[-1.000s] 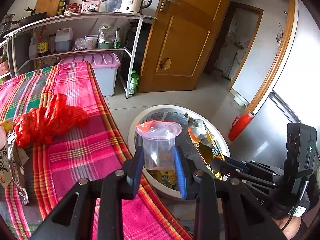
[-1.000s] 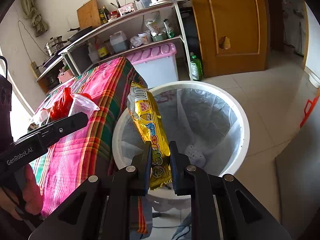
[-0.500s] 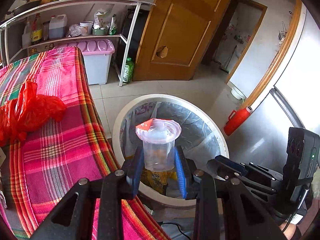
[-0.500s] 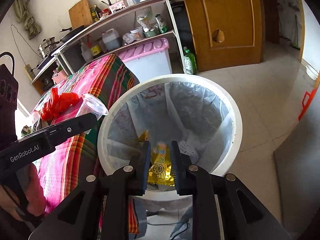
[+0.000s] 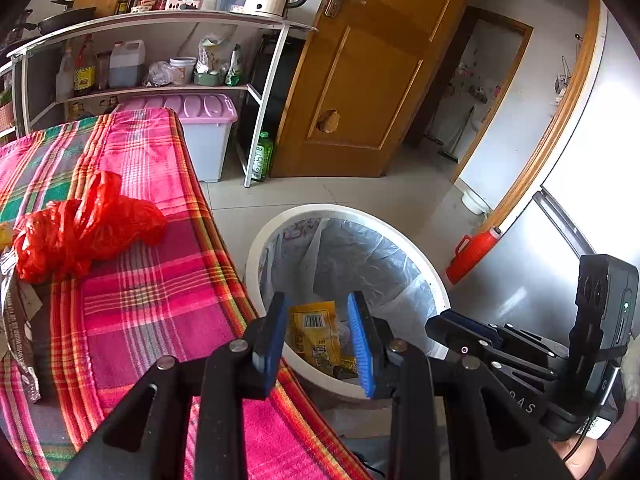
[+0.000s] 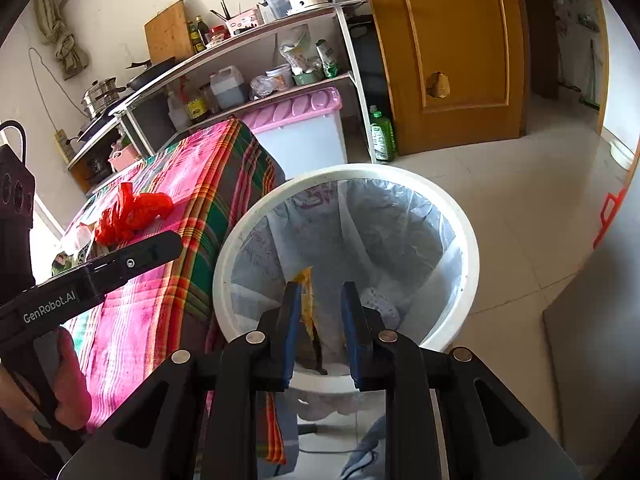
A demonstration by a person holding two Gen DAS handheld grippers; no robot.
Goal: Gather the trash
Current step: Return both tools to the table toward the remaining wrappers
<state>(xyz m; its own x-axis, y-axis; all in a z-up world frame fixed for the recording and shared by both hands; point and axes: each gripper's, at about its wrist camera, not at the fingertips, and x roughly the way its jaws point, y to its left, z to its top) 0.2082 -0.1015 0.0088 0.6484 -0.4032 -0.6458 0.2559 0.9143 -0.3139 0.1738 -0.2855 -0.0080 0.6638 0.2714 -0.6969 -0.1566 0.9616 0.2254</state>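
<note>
The left gripper is being held over the near rim of the white bin, its blue-padded jaws standing apart with nothing gripped between them; only the bin's inside is being seen through the gap. The right gripper is likewise being pointed down into the bin, its jaws parted a little and closed on nothing. The bin is lined with a clear plastic bag, and it is being kept on the tiled floor just beside the edge of the table. At the bottom of the bin a yellow snack wrapper is lying, its barcode turned up; in the right wrist view the same wrapper is being seen edge-on behind the left jaw. A pale crumpled item beside it cannot be made out clearly. The table is covered by a pink, green and orange checked cloth, and on it a crumpled red plastic bag is resting, well apart from both grippers. A strip of printed packaging is lying at the cloth's left edge, near the red bag.
</note>
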